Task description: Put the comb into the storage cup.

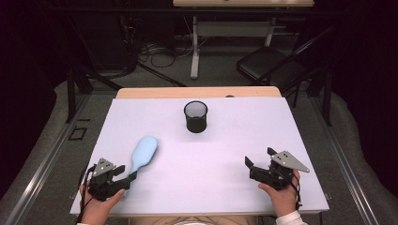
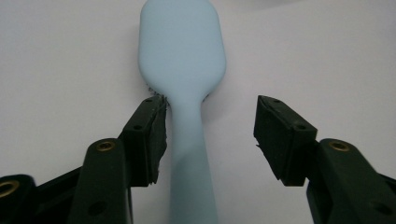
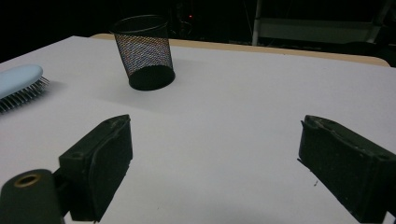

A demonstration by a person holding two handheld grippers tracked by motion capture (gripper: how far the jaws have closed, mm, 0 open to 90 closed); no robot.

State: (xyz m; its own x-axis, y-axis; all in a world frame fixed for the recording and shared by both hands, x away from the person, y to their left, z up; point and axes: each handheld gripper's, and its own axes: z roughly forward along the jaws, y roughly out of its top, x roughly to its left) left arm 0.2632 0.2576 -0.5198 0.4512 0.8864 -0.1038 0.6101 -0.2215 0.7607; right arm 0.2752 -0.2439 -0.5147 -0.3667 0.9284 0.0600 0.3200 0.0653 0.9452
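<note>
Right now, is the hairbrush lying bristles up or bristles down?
Bristles down. The light blue hairbrush lies flat on the white table, smooth back up; the right gripper view shows its bristles underneath.
</note>
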